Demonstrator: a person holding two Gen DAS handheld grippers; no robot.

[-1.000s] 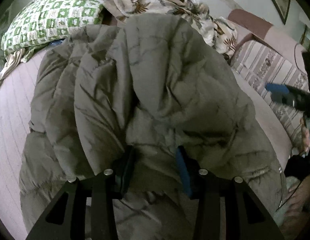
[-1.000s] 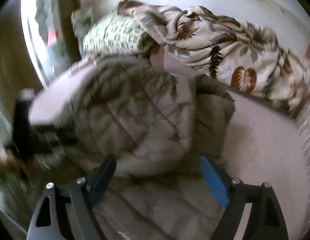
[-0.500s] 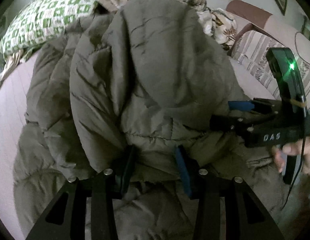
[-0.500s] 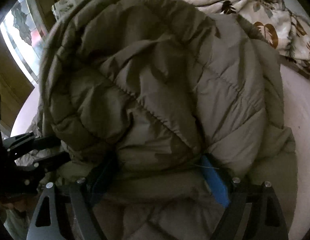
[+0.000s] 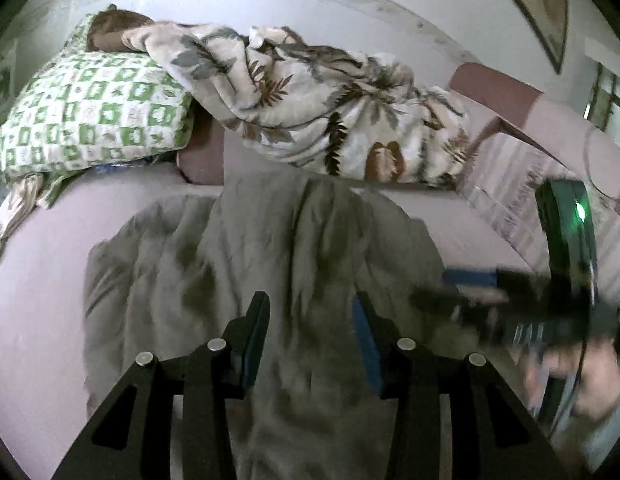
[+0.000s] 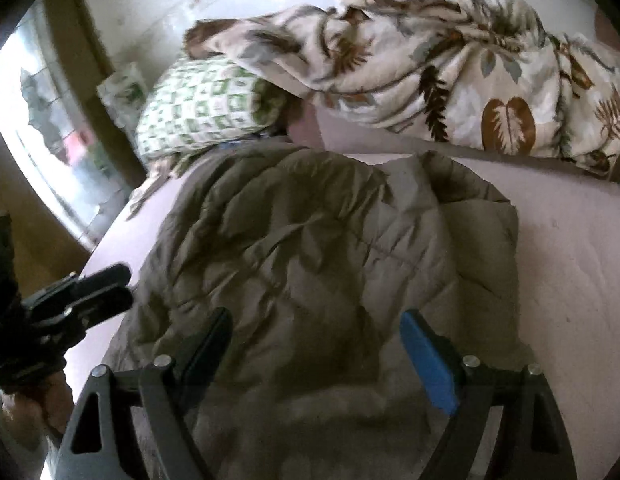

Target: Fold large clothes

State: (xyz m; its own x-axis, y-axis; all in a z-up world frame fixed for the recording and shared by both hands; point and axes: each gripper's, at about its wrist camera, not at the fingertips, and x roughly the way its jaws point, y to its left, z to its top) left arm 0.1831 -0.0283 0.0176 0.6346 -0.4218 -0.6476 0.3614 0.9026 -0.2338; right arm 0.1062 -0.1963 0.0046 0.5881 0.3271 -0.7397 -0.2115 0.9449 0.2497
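Left gripper: jaws part-open, nothing pinched; olive quilted jacket lies spread on the pink bed below and ahead of them, apart from the pads. Right gripper: jaws wide, hovering over the jacket's near edge, holding nothing; white lettering on its body, seen from the left wrist, too blurred to read. Beyond: green-checked pillow, leaf-print blanket against the wall.

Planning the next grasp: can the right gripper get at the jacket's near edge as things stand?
Probably yes. The right gripper hangs with jaws wide over the olive jacket, which lies flat on the bed. Nothing covers that edge, and the left gripper sits off to the side.
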